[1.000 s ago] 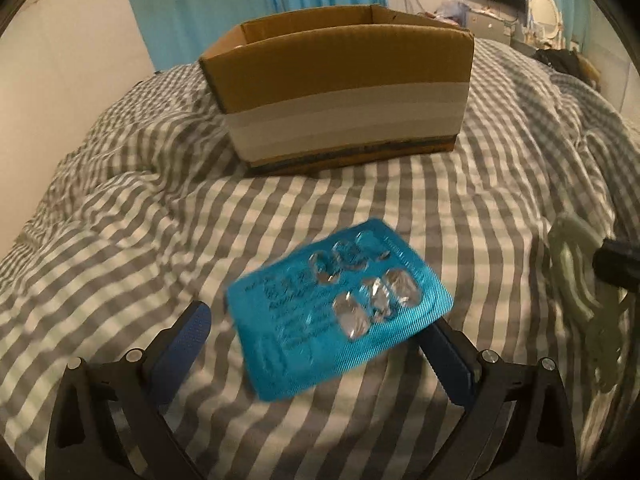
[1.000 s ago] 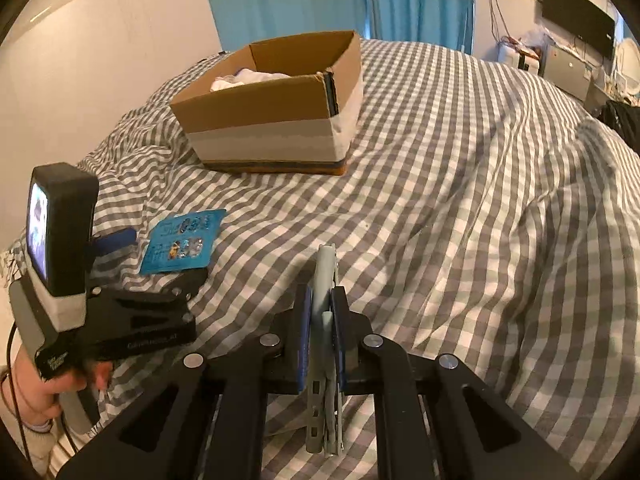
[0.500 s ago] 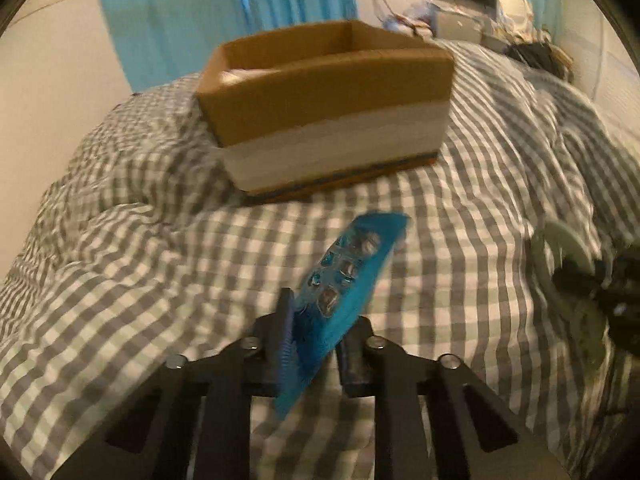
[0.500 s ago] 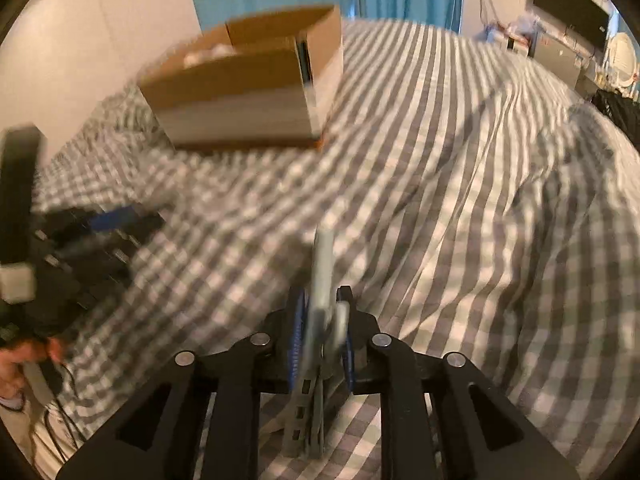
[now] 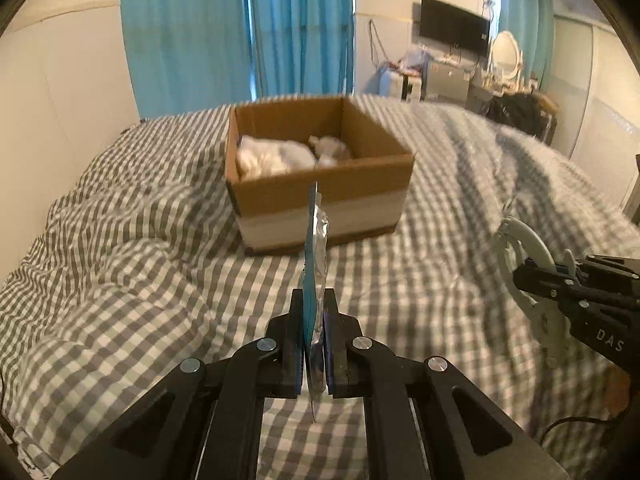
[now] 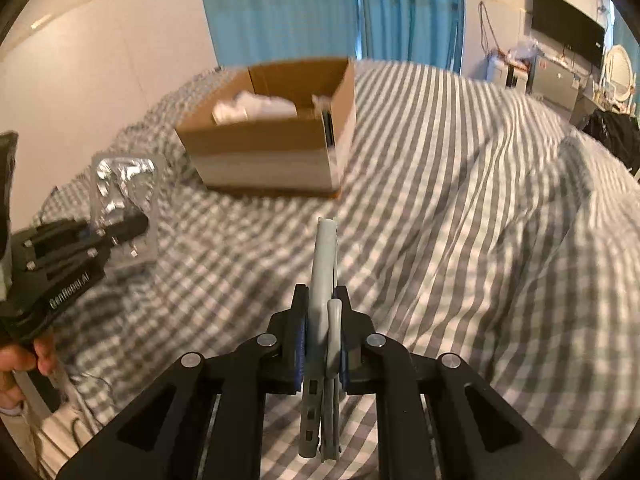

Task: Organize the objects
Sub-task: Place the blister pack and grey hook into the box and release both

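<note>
My left gripper [image 5: 313, 312] is shut on a blue blister pack [image 5: 315, 248], held edge-on above the bed; its silver back shows in the right wrist view [image 6: 122, 196]. My right gripper [image 6: 323, 312] is shut on a pale grey plastic clip-like tool [image 6: 325, 264], also seen in the left wrist view [image 5: 524, 248]. An open cardboard box [image 5: 320, 196] with white items inside stands ahead on the bed; it also shows in the right wrist view [image 6: 268, 152]. Both grippers hover short of the box.
A grey-and-white checked duvet [image 5: 140, 280] covers the bed, with folds rising at the right [image 6: 540, 200]. Blue curtains [image 5: 240, 32] and a white wall lie behind the box. A TV [image 5: 454, 28] and dresser clutter stand at the far right.
My left gripper closed on the blister pack, which lay flat on the bed, and lifted it upright. Both grippers rose, so the box's inside now shows. The right grip stayed unchanged.
</note>
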